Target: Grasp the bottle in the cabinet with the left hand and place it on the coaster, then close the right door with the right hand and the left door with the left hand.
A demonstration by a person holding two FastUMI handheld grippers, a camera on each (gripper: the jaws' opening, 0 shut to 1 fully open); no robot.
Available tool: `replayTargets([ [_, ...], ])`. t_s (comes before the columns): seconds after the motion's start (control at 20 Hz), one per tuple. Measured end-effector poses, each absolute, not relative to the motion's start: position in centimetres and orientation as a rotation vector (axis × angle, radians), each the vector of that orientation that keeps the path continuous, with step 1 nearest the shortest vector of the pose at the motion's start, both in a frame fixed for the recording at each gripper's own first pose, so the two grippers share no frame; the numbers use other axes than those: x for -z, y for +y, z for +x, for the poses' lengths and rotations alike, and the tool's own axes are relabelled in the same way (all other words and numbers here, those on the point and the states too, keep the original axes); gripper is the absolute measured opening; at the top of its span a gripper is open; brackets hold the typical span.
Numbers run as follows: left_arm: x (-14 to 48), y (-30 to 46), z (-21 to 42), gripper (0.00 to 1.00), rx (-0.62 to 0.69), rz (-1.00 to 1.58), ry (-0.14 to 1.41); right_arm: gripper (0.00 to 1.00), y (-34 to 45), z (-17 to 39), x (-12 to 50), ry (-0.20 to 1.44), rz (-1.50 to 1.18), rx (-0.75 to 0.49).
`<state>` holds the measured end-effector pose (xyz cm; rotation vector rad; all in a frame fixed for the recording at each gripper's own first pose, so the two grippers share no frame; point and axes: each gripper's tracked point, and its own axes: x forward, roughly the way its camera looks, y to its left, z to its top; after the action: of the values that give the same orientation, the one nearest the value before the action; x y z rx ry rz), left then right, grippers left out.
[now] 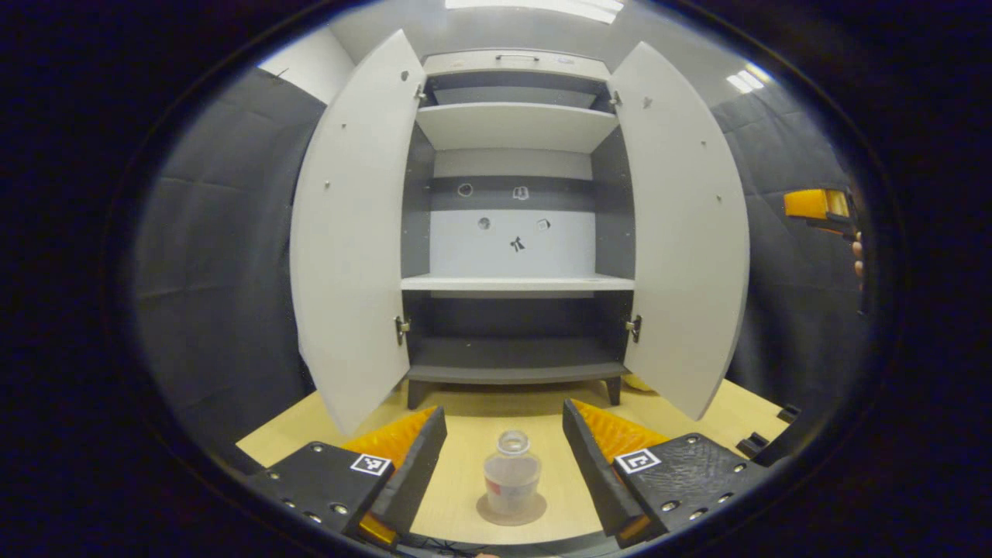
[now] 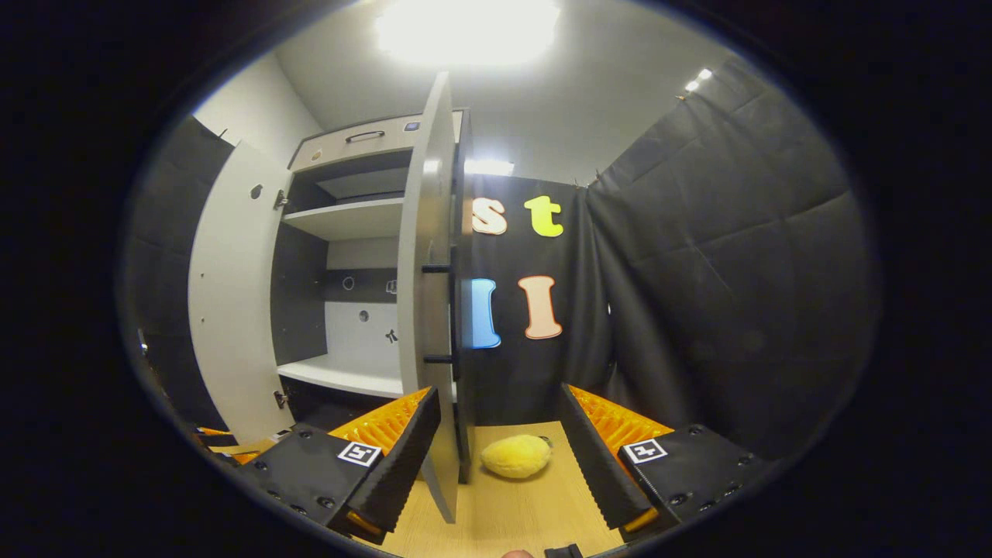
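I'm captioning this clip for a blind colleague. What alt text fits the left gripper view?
A small clear plastic bottle stands upright on a round brown coaster on the light wooden table, between the fingers of the open left gripper. Behind it, a white cabinet with bare shelves has its left door and right door swung wide open.

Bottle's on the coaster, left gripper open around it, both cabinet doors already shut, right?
Not quite: the left door and right door both stand open, as the left gripper view shows. The rest holds: the bottle stands on the coaster, and the left gripper is open around it.
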<state>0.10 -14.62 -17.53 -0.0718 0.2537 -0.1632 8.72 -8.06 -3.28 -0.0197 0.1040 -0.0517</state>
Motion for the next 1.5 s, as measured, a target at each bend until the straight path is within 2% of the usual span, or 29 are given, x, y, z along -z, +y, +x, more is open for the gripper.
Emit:
replayTargets([
  [0.35, 10.7, -5.7, 1.8, 0.89, 0.02, -0.022, 0.145, 0.97, -9.6, 13.3, 0.0, 0.048, 0.02, 0.228],
  [0.6, 7.9, 1.1, 2.5, 0.89, -0.064, -0.046, 0.079, 0.97, -8.3, 15.8, -0.5, 0.031, -0.025, 0.274],
  [1.0, 7.4, 9.2, 4.4, 0.88, -0.135, -0.025, 0.046, 0.96, -7.3, 15.5, -1.1, 0.023, -0.152, 0.345],
  [1.05, 7.5, 9.7, 4.6, 0.82, -0.136, -0.029, 0.042, 0.96, -7.0, 15.3, -1.2, 0.024, -0.165, 0.348],
  [1.1, 7.5, 9.9, 5.0, 0.96, -0.131, -0.037, 0.038, 0.96, -6.4, 15.4, -1.3, 0.025, -0.169, 0.348],
  [1.2, 7.8, 10.4, 5.6, 0.96, -0.117, -0.048, 0.038, 0.96, -5.6, 15.3, -1.3, 0.027, -0.156, 0.344],
  [1.25, 8.0, 10.6, 6.0, 0.96, -0.11, -0.046, 0.04, 0.92, -5.0, 15.2, -1.3, 0.025, -0.153, 0.342],
  [1.3, 8.3, 10.8, 6.4, 0.96, -0.105, -0.043, 0.043, 0.96, -4.4, 15.0, -1.2, 0.023, -0.153, 0.337],
  [1.35, 8.5, 10.9, 6.8, 0.96, -0.097, -0.04, 0.046, 0.96, -3.8, 15.0, -1.1, 0.022, -0.155, 0.33],
  [1.4, 8.5, 11.0, 7.1, 0.96, -0.089, -0.04, 0.046, 0.91, -3.1, 14.9, -1.1, 0.02, -0.157, 0.325],
  [1.45, 8.7, 11.0, 7.4, 0.96, -0.082, -0.04, 0.045, 0.91, -2.6, 14.9, -1.2, 0.016, -0.157, 0.322],
  [1.5, 8.8, 11.1, 7.7, 0.96, -0.077, -0.042, 0.046, 0.96, -2.1, 14.8, -1.1, 0.013, -0.158, 0.32],
])
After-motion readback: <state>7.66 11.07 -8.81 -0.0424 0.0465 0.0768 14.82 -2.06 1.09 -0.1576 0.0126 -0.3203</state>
